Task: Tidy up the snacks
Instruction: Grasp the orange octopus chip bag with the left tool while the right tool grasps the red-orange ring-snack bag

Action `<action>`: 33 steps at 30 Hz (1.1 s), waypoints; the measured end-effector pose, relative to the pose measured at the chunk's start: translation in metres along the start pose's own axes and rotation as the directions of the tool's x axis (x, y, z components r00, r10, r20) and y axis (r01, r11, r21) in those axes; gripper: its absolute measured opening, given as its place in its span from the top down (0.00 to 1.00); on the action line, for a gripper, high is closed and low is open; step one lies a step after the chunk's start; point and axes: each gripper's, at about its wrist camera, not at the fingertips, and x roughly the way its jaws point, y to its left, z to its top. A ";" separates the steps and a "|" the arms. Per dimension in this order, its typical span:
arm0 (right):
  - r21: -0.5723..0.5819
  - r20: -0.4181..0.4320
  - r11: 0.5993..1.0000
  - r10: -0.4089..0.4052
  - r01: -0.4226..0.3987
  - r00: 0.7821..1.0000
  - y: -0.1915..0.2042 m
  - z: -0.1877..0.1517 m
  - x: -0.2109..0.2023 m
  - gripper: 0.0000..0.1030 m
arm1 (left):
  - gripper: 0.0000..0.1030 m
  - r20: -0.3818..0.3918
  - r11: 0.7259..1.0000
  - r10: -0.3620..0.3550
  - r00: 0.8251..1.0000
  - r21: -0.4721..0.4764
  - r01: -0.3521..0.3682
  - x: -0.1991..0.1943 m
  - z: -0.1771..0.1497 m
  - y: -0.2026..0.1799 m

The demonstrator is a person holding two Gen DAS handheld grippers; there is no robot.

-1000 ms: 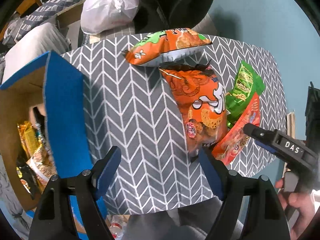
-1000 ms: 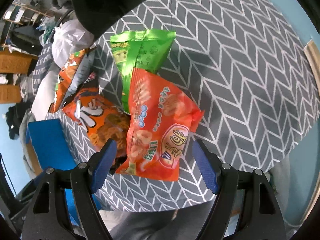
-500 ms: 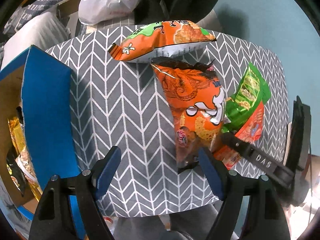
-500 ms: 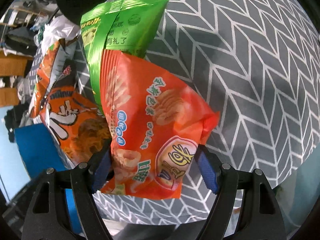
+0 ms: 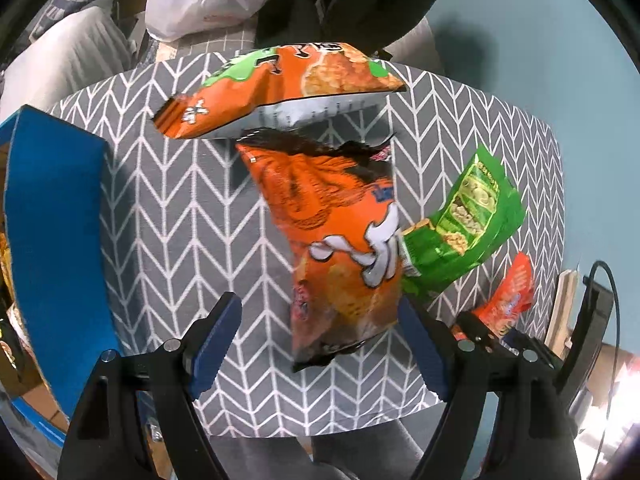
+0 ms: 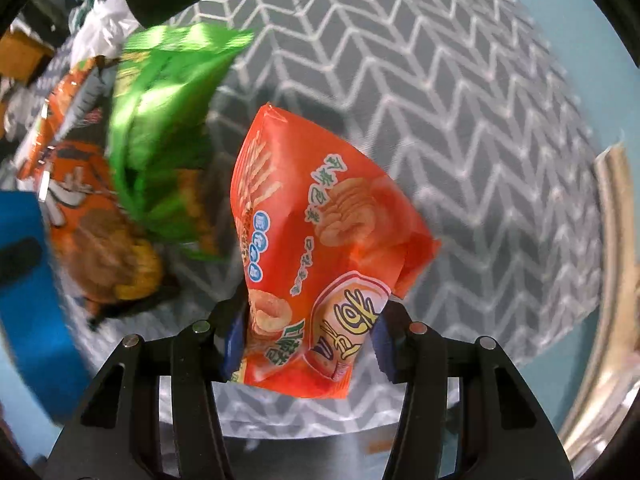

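I see the red snack bag point(image 6: 320, 248) upright, pinched at its lower end. The green bag point(image 5: 468, 224) leans on the orange bag point(image 5: 340, 240); another orange-green bag point(image 5: 288, 80) lies beyond.

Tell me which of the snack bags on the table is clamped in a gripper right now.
The red-orange crisp bag, pinched at its lower end by the right gripper; the green bag and both orange bags lie loose.

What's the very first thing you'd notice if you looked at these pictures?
The bright red snack bag, pinched at its lower end by the right gripper, whose jaws have just closed on it. Next, the big orange snack bag lying mid-table on the grey zigzag tablecloth, right ahead of the open left gripper. A green snack bag lies beside it, and a blue box stands at the left.
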 end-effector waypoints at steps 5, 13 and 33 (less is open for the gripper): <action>-0.066 0.015 0.994 -0.090 0.091 0.996 -0.028 0.006 -0.010 0.50 | 0.21 0.000 1.000 0.014 1.000 -0.026 -0.014 0.007 0.007 -0.008; -0.104 -0.003 0.993 -0.061 0.060 0.998 -0.044 0.032 -0.008 0.49 | 0.21 -0.005 0.995 0.022 1.000 -0.096 -0.023 0.020 0.019 -0.009; -0.153 0.027 0.985 -0.083 0.086 0.996 -0.008 0.018 0.028 0.50 | 0.45 0.014 0.996 0.083 0.996 0.044 -0.084 0.053 0.004 -0.016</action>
